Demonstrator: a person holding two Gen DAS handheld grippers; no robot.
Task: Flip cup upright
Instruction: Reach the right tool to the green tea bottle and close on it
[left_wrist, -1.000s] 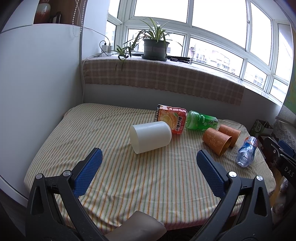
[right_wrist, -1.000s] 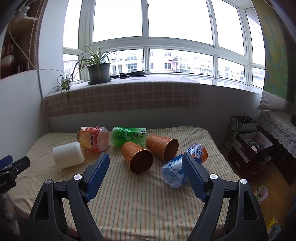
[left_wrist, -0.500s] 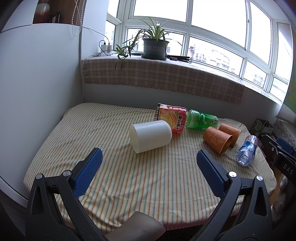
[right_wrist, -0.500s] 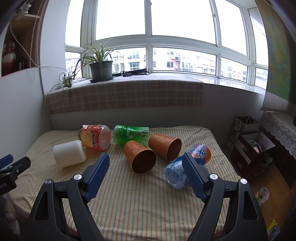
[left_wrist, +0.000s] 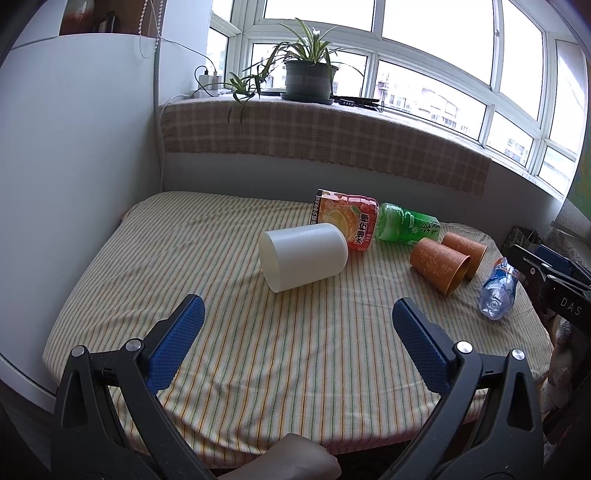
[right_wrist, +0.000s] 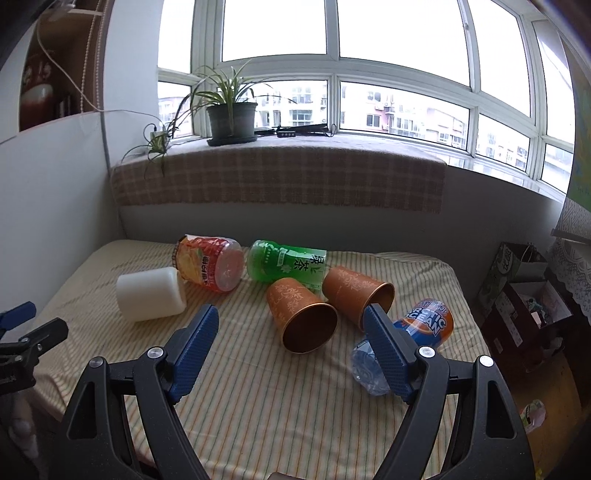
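Note:
A white cup (left_wrist: 303, 256) lies on its side on the striped table; it also shows in the right wrist view (right_wrist: 150, 293). Two orange patterned cups lie on their sides, the nearer one (right_wrist: 302, 318) with its mouth toward me, the other (right_wrist: 357, 294) behind it; both show in the left wrist view (left_wrist: 439, 265) (left_wrist: 466, 252). My left gripper (left_wrist: 295, 341) is open and empty, short of the white cup. My right gripper (right_wrist: 291, 345) is open and empty, just in front of the nearer orange cup.
A red-orange juice bottle (right_wrist: 210, 265), a green tea bottle (right_wrist: 286, 265) and a crushed blue-labelled bottle (right_wrist: 406, 343) lie among the cups. A checked cloth and a potted plant (right_wrist: 231, 114) are on the window ledge behind. Boxes (right_wrist: 524, 295) stand on the floor to the right.
My right gripper has moved forward and a little lower toward the orange cups. My left gripper has barely moved. Nothing on the table has shifted.

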